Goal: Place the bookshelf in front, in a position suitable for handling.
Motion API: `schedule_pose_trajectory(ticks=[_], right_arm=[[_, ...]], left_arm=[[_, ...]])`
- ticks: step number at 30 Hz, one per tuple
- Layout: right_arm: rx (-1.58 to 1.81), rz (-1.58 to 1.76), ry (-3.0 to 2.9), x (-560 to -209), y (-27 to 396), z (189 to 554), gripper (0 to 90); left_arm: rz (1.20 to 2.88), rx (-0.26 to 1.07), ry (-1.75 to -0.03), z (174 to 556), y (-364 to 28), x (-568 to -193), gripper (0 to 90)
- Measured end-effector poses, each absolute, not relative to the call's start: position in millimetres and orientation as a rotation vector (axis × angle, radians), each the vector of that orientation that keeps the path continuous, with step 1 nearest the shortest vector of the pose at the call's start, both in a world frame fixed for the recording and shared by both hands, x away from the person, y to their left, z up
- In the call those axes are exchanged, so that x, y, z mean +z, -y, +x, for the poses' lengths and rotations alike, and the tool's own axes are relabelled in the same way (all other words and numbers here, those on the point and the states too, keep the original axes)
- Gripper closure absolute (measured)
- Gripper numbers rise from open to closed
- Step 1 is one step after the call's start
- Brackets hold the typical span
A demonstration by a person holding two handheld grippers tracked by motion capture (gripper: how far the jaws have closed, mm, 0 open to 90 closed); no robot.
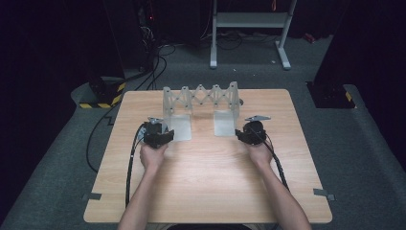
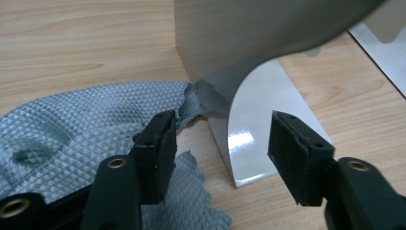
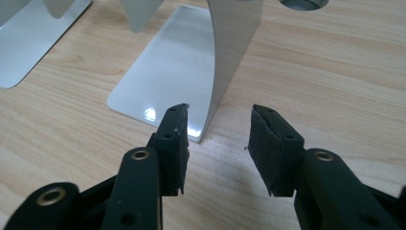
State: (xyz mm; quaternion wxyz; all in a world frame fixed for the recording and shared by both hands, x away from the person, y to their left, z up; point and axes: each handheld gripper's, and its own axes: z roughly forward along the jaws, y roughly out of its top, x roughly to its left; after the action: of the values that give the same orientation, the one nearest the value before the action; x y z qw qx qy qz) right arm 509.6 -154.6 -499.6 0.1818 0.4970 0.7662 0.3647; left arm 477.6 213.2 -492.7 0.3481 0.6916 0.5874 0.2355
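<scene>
A pale metal rack (image 1: 201, 98) with a scissor lattice between two upright end plates stands at the back middle of the wooden table (image 1: 206, 187). Each end has a flat shiny base plate. My left gripper (image 1: 166, 135) is at the left base plate (image 2: 258, 139). Its jaws (image 2: 222, 143) are open and straddle the plate's near corner below the upright (image 2: 230, 33) without touching. A grey textured cloth (image 2: 81, 129) lies under its left jaw. My right gripper (image 1: 240, 134) is open at the right end, its jaws (image 3: 220, 136) either side of the upright's (image 3: 230, 52) near edge, pads apart from it.
The person's forearms reach in from the near edge of the table. Behind the table, a white frame (image 1: 249, 28) stands on the grey floor. Cables (image 1: 143, 76) run along the floor at the left, beside a black and yellow striped base (image 1: 103, 96).
</scene>
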Motion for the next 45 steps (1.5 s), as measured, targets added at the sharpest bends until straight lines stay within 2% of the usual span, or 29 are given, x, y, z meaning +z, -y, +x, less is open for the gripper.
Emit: schedule_pose_trajectory(ticks=[8,17,23,24,25,26,45], right_arm=[[1.017,1.427,-2.115,-508.2,140.6,522.8,64.6],[1.014,1.477,-2.087,-519.2,139.8,530.8,71.6],[0.995,1.469,-2.082,-520.7,136.2,531.0,80.8],[0.978,1.461,-2.086,-520.7,135.9,530.6,84.2],[0.978,1.461,-2.086,-520.7,135.9,530.6,84.2],[0.959,1.459,-2.086,-520.7,136.8,530.2,84.8],[0.895,1.457,-2.085,-520.2,153.1,517.7,88.4]], left_arm=[[1.782,0.598,-1.551,488.7,-211.5,-497.9,49.0],[1.736,0.558,-1.558,492.3,-213.0,-500.3,66.1],[1.755,0.522,-1.588,496.0,-213.6,-508.9,72.6],[1.754,0.517,-1.587,496.1,-213.7,-509.5,75.8],[1.752,0.510,-1.583,496.1,-213.7,-509.9,75.8],[1.747,0.503,-1.580,496.1,-213.4,-510.1,79.8],[1.789,0.494,-1.539,488.6,-209.7,-509.5,81.2]])
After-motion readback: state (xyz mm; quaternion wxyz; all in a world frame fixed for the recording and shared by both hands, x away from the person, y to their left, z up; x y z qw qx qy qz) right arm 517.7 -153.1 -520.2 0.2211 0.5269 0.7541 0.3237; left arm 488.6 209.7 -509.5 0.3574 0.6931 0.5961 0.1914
